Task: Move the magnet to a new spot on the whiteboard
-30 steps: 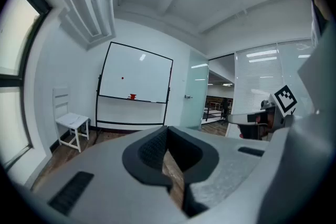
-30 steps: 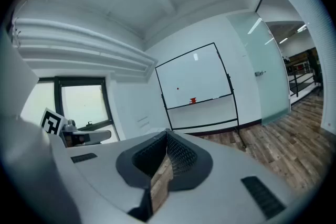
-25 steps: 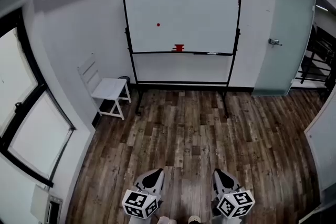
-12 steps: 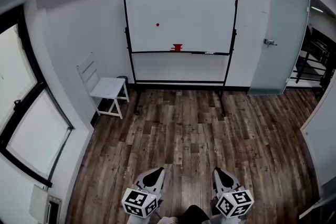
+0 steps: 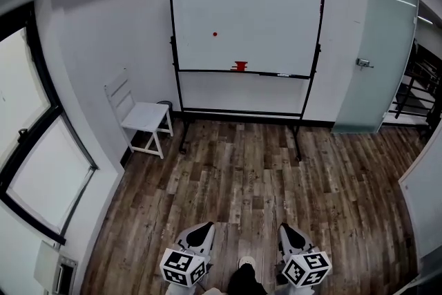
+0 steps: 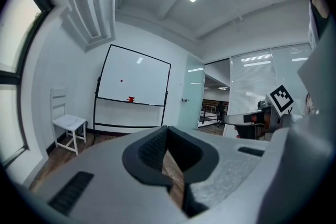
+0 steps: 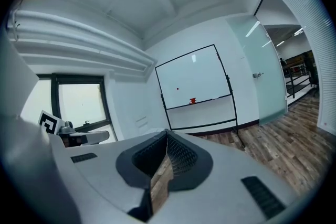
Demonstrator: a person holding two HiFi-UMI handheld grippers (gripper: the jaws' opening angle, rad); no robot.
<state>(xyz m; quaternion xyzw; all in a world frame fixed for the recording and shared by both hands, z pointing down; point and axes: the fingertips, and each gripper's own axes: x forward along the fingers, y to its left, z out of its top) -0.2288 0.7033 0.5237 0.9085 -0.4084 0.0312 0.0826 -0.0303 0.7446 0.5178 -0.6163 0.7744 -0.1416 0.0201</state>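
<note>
Magnet (image 5: 215,34), small red dot, on glossy rectangular whiteboard (image 5: 262,3).

Grey cube-marked left gripper (image 5: 208,224), right gripper (image 5: 282,225)

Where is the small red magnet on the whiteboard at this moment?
In the head view, the magnet sits on the left half of the whiteboard, above and left of the red object on its tray.

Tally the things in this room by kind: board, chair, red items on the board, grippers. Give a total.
Whiteboard: 1
White chair: 1
Red items on the board (magnet, second red item at its lower edge): 2
Grippers (left gripper, right gripper): 2
Total: 6
</note>
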